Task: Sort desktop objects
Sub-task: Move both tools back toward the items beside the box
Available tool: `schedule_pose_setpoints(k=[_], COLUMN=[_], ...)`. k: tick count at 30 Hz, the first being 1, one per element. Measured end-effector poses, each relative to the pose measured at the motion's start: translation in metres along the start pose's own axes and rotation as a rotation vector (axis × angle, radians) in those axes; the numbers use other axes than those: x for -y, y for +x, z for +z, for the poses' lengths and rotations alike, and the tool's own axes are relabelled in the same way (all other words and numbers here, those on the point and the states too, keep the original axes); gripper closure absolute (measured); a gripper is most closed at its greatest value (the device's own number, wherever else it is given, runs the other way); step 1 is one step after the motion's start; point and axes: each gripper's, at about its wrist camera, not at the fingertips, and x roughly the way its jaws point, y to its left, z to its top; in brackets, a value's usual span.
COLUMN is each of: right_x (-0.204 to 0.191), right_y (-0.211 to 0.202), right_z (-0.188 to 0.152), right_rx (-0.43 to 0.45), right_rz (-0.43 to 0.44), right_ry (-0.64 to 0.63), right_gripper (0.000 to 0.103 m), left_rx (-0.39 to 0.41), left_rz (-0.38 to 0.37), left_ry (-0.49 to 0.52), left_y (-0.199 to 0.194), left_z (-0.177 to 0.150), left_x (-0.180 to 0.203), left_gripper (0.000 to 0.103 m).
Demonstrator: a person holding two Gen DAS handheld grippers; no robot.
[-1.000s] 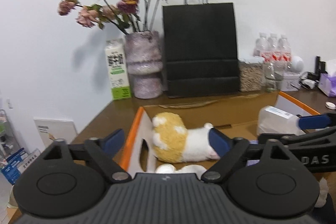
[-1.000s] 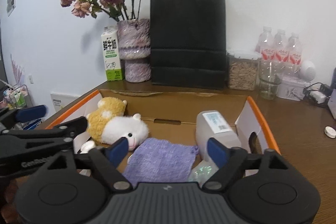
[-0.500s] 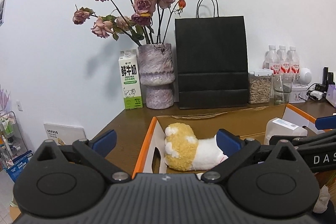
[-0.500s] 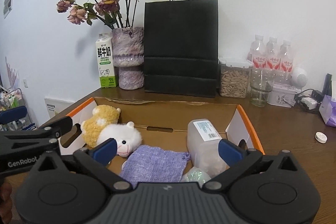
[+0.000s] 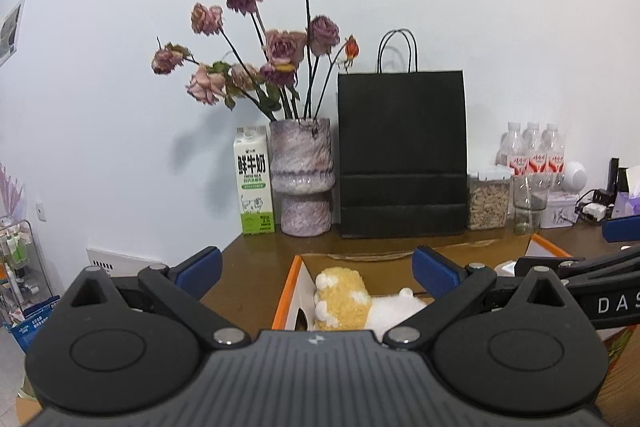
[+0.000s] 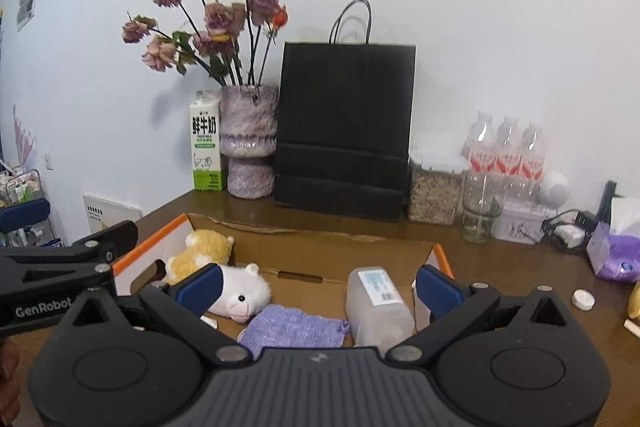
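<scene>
Both tongs spread wide, nothing between the pads. Left tongs (image 5: pixel 316 267) hang above the left end of the cardboard box (image 6: pixel 438 255), right tongs (image 6: pixel 316 285) above its middle. Sorted items are in the box: yellow-and-white plush toy (image 6: pixel 240 293) at the left end, purple knitted pouch (image 6: pixel 294 327) lying flat in the middle, translucent plastic container (image 6: pixel 376 301) with a label just beside the pouch on the right, against the box's right wall. Box sits on the brown desk (image 6: pixel 520 267). Along the back wall on the desk: milk carton (image 6: pixel 206 141) touching or just beside the vase (image 6: pixel 248 141) of dried roses, black paper bag (image 6: pixel 344 131), jar of grain (image 6: pixel 434 193), glass (image 6: pixel 480 209), three water bottles (image 6: pixel 506 147). Still out on the desk right of the box: small white cap (image 6: pixel 582 299), purple tissue pack (image 6: pixel 614 251).
</scene>
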Motion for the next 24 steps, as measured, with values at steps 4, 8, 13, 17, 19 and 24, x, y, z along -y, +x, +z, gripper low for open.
schedule_pose_setpoints(k=[4, 8, 13, 17, 19, 24], right_x=[0.001, 0.003, 0.008, 0.011, 0.012, 0.013], right_y=[-0.019, -0.039, -0.061, -0.078, -0.087, -0.105], right_z=[0.002, -0.001, -0.015, -0.032, -0.041, -0.065], right_rx=[0.017, 0.025, 0.014, 0.002, -0.003, -0.026], right_rz=[-0.002, -0.001, 0.001, 0.004, 0.005, 0.030], right_ry=[-0.009, -0.005, 0.007, 0.015, 0.016, 0.018], right_gripper=[0.000, 0.000, 0.000, 0.000, 0.000, 0.000], left_rx=[0.009, 0.016, 0.000, -0.018, -0.030, -0.064], left_rz=[-0.010, -0.018, -0.036, -0.049, -0.062, -0.075], left_ry=[-0.001, 0.008, 0.015, 0.023, 0.033, 0.043], left_y=[-0.016, -0.033, -0.055, -0.072, -0.079, -0.095], left_z=[0.005, 0.006, -0.001, -0.011, -0.017, -0.032], left_x=[0.001, 0.004, 0.010, 0.014, 0.016, 0.020], left_gripper=[0.000, 0.000, 0.000, 0.000, 0.000, 0.000])
